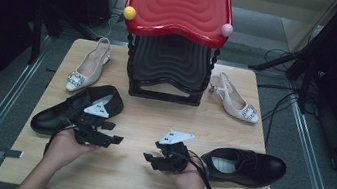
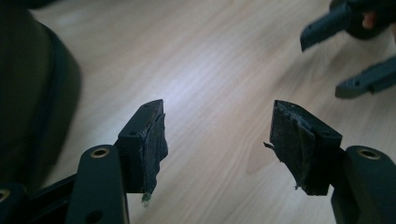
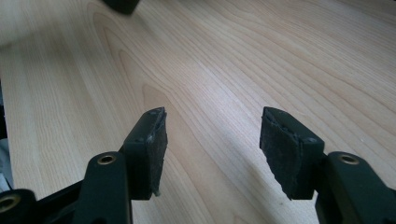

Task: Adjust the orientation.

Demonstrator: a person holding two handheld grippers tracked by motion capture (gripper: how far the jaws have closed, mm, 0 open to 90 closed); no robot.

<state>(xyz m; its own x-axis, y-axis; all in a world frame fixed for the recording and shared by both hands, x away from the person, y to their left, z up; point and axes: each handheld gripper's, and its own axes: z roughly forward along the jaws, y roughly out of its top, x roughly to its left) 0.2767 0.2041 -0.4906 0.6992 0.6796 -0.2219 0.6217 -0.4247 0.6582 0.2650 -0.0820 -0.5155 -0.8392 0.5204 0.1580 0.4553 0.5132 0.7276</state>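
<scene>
High view: a person's two hands hold a pair of grippers low over a wooden table (image 1: 147, 121), with four shoes and a red-topped rack (image 1: 180, 5) laid out around them. The left gripper (image 1: 112, 132) sits at lower left of the frame, just beside the left black shoe (image 1: 73, 108), which lies slantwise with its toe toward the left edge. The right gripper (image 1: 149, 158) is at lower centre, close to the right black shoe (image 1: 244, 166) (toe pointing toward the right edge). Two white slingback shoes stand farther up, the left white shoe (image 1: 87, 67) beside the rack's base and the right white shoe (image 1: 236, 102) on its other side.

Left gripper view: the left gripper (image 2: 217, 140) has its jaws spread wide with bare tabletop between them and nothing held; the dark side of the left black shoe (image 2: 32, 93) fills the left edge, and the right gripper (image 2: 345, 56) appears at upper right, also parted.

Right gripper view: the right gripper (image 3: 212, 147) is likewise wide open and empty over wood grain.
</scene>
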